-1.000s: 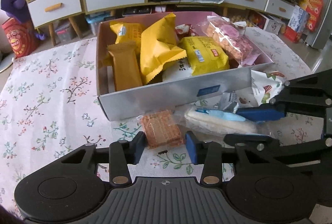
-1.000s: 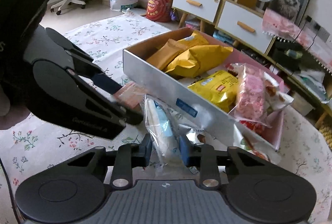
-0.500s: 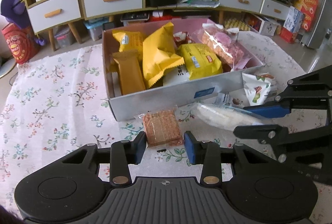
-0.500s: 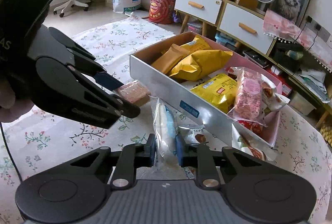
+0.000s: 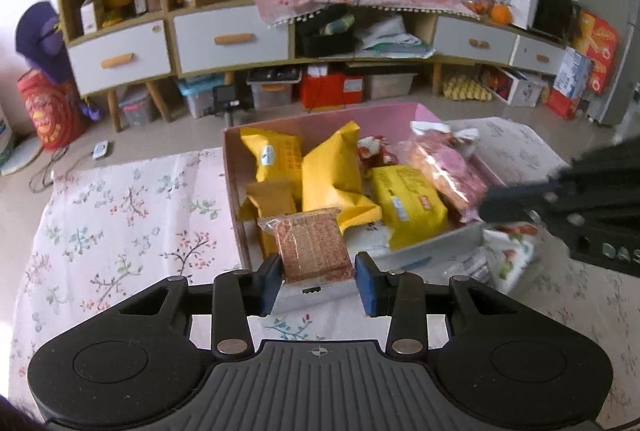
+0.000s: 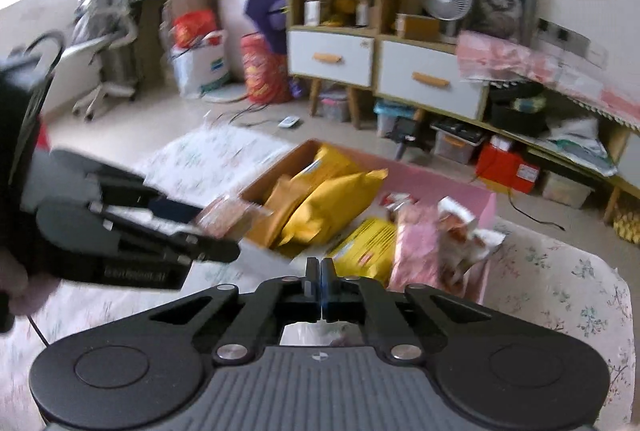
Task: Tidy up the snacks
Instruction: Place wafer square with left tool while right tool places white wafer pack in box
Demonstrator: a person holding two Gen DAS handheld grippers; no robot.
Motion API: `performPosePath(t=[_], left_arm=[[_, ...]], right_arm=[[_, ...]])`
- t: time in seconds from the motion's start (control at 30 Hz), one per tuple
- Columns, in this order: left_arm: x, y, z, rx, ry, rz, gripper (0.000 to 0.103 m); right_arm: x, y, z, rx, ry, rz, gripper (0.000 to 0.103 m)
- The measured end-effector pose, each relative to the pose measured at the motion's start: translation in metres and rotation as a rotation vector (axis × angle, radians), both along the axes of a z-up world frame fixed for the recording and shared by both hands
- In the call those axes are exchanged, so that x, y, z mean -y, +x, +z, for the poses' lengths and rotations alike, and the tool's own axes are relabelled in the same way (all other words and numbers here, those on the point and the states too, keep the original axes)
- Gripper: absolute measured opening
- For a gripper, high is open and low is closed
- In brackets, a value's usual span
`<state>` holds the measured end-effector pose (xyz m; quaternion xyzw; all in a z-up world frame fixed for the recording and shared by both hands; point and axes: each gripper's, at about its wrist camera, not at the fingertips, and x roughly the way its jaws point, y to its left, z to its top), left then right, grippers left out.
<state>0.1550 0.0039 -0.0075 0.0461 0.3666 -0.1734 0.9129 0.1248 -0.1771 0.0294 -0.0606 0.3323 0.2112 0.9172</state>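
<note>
My left gripper (image 5: 316,283) is shut on a clear-wrapped brown cracker pack (image 5: 312,247), held upright above the front wall of the snack box (image 5: 400,108). The box holds yellow packs (image 5: 332,175) and a pink bag (image 5: 448,171). In the right wrist view the cracker pack (image 6: 228,215) hangs blurred at the box's near corner. My right gripper (image 6: 320,285) has its pads pressed together. A pale strip of the white-and-blue packet (image 6: 316,331) shows just below them; the rest of it is hidden. In the left wrist view the right gripper (image 5: 504,207) is a dark blur at the right.
A white nut packet (image 5: 508,251) and a small clear wrapper (image 5: 468,263) lie on the floral tablecloth (image 5: 120,223) beside the box's front right. Drawers, shelves and storage bins (image 5: 272,95) stand beyond the table. A hand (image 6: 16,295) grips the left tool.
Both grippers have risen. The cracker pack came up off the cloth in the left gripper. The right jaws closed fully on the packet's end and lifted it out of sight.
</note>
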Motion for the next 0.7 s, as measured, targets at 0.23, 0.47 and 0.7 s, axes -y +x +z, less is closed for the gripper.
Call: performPosePath(t=[0.23,0.47,0.7], left_arm=[[-0.008,-0.006,-0.01,-0.045,0.014,-0.014,0.036],[-0.009,-0.017,-0.01,-0.048,0.025,-0.043,0.037],[-0.014,-0.017,-0.01,-0.039,0.023,-0.044,0.037]], right_arm=[[-0.003,-0.008,-0.017,-0.172,0.029,0.127,0.027],[-0.038,-0.016,-0.043,-0.246,-0.131,0.284,0.029],[-0.055,-0.02,-0.062,-0.19,-0.315,0.271,0.006]])
